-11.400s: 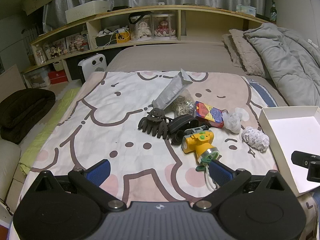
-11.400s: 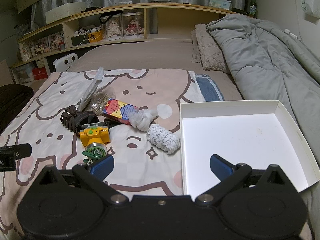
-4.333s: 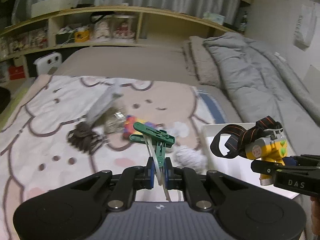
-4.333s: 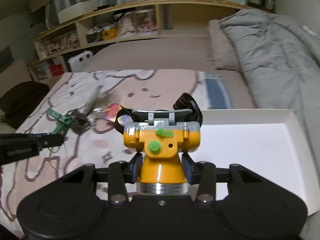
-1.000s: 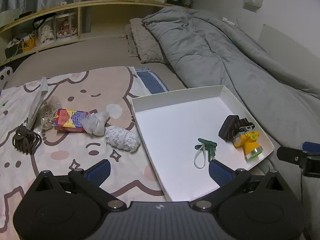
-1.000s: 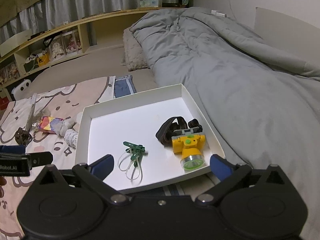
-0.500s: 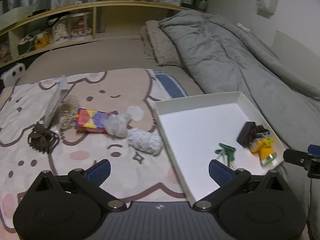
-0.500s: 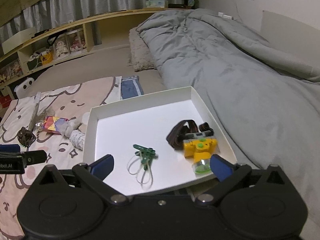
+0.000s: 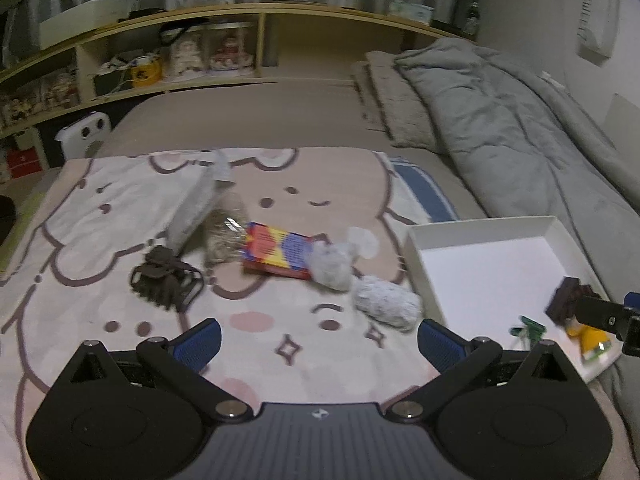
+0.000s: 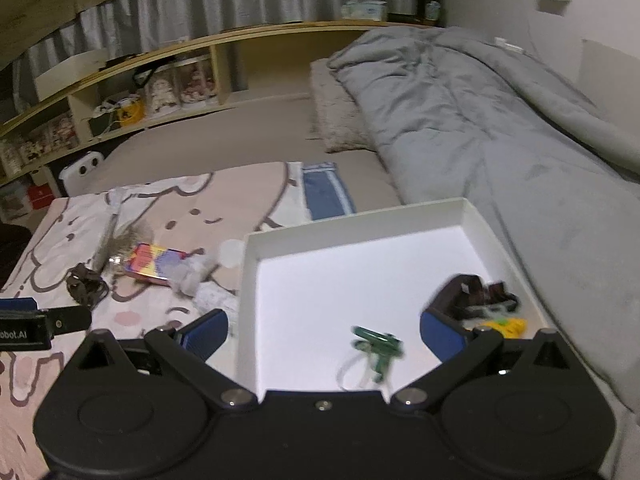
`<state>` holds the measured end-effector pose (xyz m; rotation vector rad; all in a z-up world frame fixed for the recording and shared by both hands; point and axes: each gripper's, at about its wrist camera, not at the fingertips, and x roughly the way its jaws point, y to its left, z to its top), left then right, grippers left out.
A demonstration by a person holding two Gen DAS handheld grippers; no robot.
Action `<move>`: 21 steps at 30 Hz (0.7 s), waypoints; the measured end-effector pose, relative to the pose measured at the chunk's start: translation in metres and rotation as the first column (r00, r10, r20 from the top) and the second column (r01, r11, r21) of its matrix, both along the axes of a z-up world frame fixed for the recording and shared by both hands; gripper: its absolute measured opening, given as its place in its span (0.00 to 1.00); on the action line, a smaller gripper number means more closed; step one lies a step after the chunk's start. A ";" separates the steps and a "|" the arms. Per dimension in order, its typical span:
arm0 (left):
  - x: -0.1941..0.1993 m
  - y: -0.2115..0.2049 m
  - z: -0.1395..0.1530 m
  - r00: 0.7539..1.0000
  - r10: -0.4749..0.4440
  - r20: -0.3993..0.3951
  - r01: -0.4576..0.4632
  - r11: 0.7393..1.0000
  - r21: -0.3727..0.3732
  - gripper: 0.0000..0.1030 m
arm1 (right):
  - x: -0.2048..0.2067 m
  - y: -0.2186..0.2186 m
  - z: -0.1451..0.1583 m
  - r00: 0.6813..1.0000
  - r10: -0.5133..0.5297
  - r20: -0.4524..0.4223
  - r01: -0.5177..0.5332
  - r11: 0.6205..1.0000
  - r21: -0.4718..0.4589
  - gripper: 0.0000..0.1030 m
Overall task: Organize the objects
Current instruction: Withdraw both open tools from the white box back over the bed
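Both the left gripper [image 9: 318,338] and right gripper [image 10: 322,336] gape wide, empty; yellow headlamp [image 10: 502,326] lies at three o'clock in the white cardboard tray [image 10: 360,264].

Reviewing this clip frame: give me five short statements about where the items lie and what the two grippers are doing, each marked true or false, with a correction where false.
1. The yellow headlamp lies inside the white tray. True.
2. The left gripper is shut on the colourful box. False: it is open and empty; the box lies on the blanket.
3. The green clip is in the tray. True.
4. The dark hair claw has been placed in the tray. False: it lies on the cartoon blanket, left of the box.
5. The right gripper holds the white patterned bundle. False: it is open and empty; the bundle lies on the blanket beside the tray.
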<state>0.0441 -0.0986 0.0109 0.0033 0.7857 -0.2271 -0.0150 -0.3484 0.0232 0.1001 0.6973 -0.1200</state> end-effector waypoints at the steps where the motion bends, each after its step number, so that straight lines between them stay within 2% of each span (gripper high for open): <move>1: 0.002 0.004 0.000 1.000 0.008 0.002 -0.008 1.000 0.005 1.00 | 0.005 0.005 0.000 1.000 0.010 0.001 -0.010 1.000 0.002 1.00; 12: 0.022 0.052 0.001 0.995 0.094 0.030 -0.095 0.995 0.022 1.00 | 0.047 0.050 -0.009 0.997 0.075 0.007 -0.075 0.996 0.050 1.00; 21: 0.038 0.090 0.001 0.987 0.151 0.053 -0.151 0.989 -0.004 1.00 | 0.077 0.071 -0.022 0.996 0.088 -0.007 -0.088 0.994 0.066 1.00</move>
